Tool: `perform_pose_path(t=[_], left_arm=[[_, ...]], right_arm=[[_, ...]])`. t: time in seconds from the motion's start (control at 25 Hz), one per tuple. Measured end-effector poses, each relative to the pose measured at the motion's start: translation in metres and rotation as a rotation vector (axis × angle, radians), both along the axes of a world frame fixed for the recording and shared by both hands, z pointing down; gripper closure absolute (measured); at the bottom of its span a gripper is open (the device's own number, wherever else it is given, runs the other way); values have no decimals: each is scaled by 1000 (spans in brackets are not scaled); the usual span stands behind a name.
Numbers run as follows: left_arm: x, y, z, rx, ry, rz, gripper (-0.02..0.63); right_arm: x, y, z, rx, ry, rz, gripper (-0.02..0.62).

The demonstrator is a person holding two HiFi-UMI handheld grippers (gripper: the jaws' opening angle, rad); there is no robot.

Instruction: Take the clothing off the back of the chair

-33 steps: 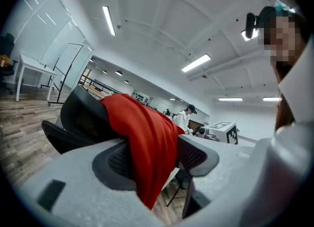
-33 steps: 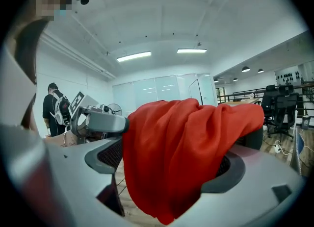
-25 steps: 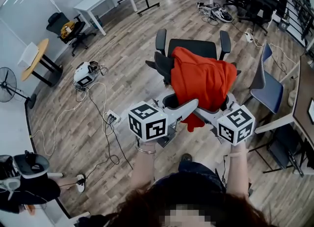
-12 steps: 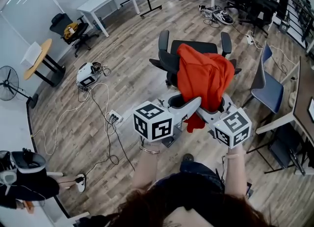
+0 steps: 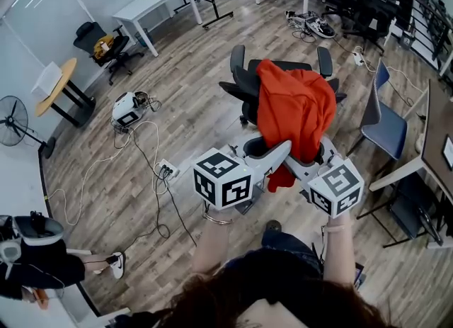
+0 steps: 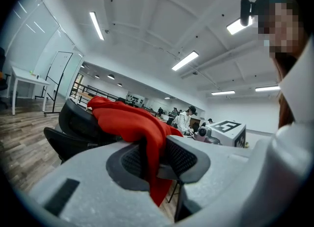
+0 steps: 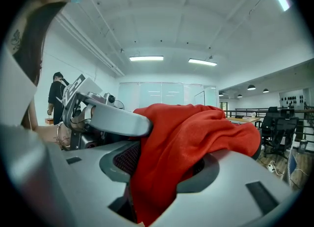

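Note:
A red garment [image 5: 294,110] hangs over the back of a black office chair [image 5: 244,82], bunched and lifted toward me. My left gripper [image 5: 272,164] and right gripper [image 5: 301,168] sit side by side at its near hem. In the left gripper view, a thin fold of the garment [image 6: 132,123] runs down between the left gripper's [image 6: 149,160] closing jaws, with the chair [image 6: 78,120] behind. In the right gripper view, a thick bunch of the garment [image 7: 196,128] fills the right gripper's [image 7: 162,167] closing jaws. The pads press the cloth in both.
A blue chair [image 5: 386,125] and a desk edge [image 5: 435,142] stand close on the right. Cables [image 5: 152,156] and a power strip [image 5: 164,171] lie on the wood floor to the left. A white table [image 5: 152,1] and a fan [image 5: 13,120] are farther off.
The garment has gone from spread flat over the chair back to gathered and raised. Both grippers have drawn back toward me and slightly up with its hem.

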State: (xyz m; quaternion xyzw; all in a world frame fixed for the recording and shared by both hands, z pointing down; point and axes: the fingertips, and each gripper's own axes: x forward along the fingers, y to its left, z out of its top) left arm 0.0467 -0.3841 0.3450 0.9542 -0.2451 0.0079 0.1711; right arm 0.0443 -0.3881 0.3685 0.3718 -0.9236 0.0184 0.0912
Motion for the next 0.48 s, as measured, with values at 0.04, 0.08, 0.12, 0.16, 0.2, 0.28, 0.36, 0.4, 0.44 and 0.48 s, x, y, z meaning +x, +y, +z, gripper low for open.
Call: perform_pose_path(t=[0.04, 0.08, 0.12, 0.16, 0.2, 0.28, 0.36, 0.4, 0.44, 0.48], left_arm=[[-2, 4, -1, 4, -1, -1, 497], [-4, 9, -2, 6, 0, -1, 497], [-6, 13, -3, 7, 2, -2, 497], [-8, 18, -4, 8, 4, -3, 497], [-9, 23, -5, 10, 5, -6, 497], [-11, 34, -9, 18, 8, -12, 497], [-15, 44, -12, 26, 7, -16, 497], [-18, 50, -13, 28, 6, -17, 497], [-21, 55, -13, 28, 6, -18, 497], [-24, 59, -14, 27, 6, -19, 497]], right_arm=[[-2, 4, -1, 4, 2, 1, 383], [-4, 9, -2, 7, 4, 2, 385], [-6, 13, -3, 8, 6, 5, 387], [-7, 18, -4, 6, 7, 8, 387], [-8, 23, -5, 5, 8, 10, 387], [-10, 34, -9, 10, 10, 9, 387], [-15, 44, -12, 17, 9, 3, 387], [-18, 50, -13, 20, 8, 1, 387], [-21, 55, -14, 21, 6, 2, 387], [-24, 59, -14, 22, 6, 3, 387]])
